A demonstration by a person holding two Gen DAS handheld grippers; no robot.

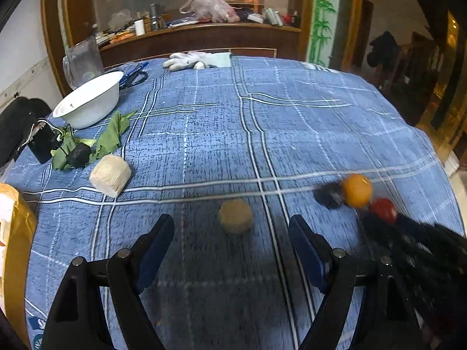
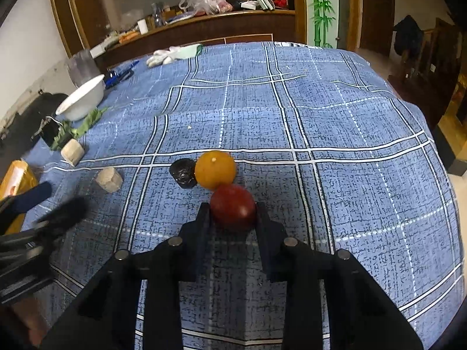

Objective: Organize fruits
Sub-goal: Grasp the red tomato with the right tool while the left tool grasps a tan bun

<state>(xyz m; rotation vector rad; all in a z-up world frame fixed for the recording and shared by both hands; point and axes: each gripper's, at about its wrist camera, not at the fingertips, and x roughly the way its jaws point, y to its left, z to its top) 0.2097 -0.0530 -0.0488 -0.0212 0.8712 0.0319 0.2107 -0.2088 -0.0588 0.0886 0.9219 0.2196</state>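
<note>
Right tool (image 2: 233, 207) pinching round red fruit (image 2: 233, 206)

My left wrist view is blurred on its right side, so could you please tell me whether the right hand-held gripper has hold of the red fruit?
Observer: Yes, the right hand-held gripper is shut on the red fruit, one finger on each side.
Operator: Is the orange clear of it?
Observer: No, the orange sits against the red fruit's far side, apparently touching.
Operator: And the dark thing?
Observer: The black object lies against the orange's left side.
</note>
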